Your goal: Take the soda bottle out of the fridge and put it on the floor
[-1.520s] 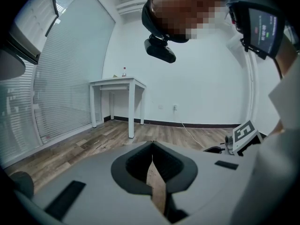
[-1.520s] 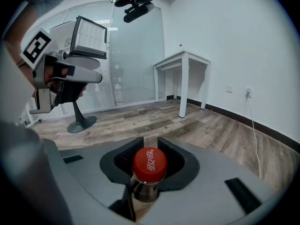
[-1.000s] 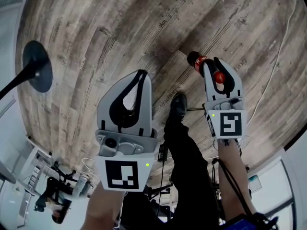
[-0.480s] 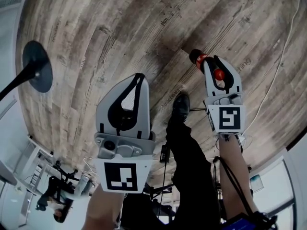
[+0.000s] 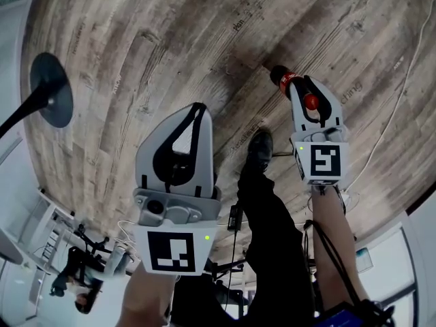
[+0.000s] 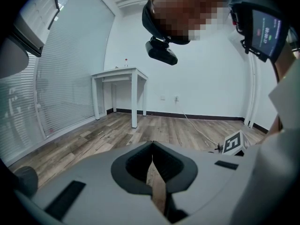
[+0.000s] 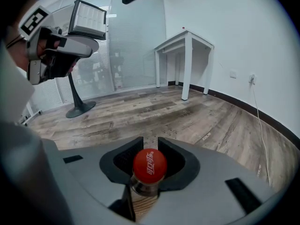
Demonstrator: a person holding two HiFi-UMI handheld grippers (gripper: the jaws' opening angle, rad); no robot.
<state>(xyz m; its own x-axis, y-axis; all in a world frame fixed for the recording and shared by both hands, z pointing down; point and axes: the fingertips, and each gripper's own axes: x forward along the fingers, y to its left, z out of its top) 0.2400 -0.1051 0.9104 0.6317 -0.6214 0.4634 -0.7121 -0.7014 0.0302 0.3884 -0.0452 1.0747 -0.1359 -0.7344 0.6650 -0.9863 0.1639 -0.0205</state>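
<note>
Grey-brown wood-plank floor (image 5: pixel 170 39) fills the head view, with white walls at the edges. Far left: black round stand base (image 5: pixel 53 90) on the planks. Left gripper (image 5: pixel 198 107), grey with black pads, has its jaws pressed together with nothing between them; only floor shows through the slit in the left gripper view. Centre: the person's black shoe (image 5: pixel 259 147) and dark trouser leg. Right gripper (image 5: pixel 302 86) pinches the dark plastic soda bottle (image 5: pixel 281 80) by the neck, just under its red cap (image 7: pixel 149 167), pads on either side. The bottle's long axis runs with the jaws. The cap faces back toward the person, and the base points away and down toward the planks. Whether the base touches the floor cannot be told. Far right: thin white cable (image 5: pixel 403 73) trailing across the floor. Against a second ago, the right gripper and bottle sit slightly smaller and further up the head view, closer to the floor. The grip on the neck is unchanged, and the left gripper has barely shifted.
</note>
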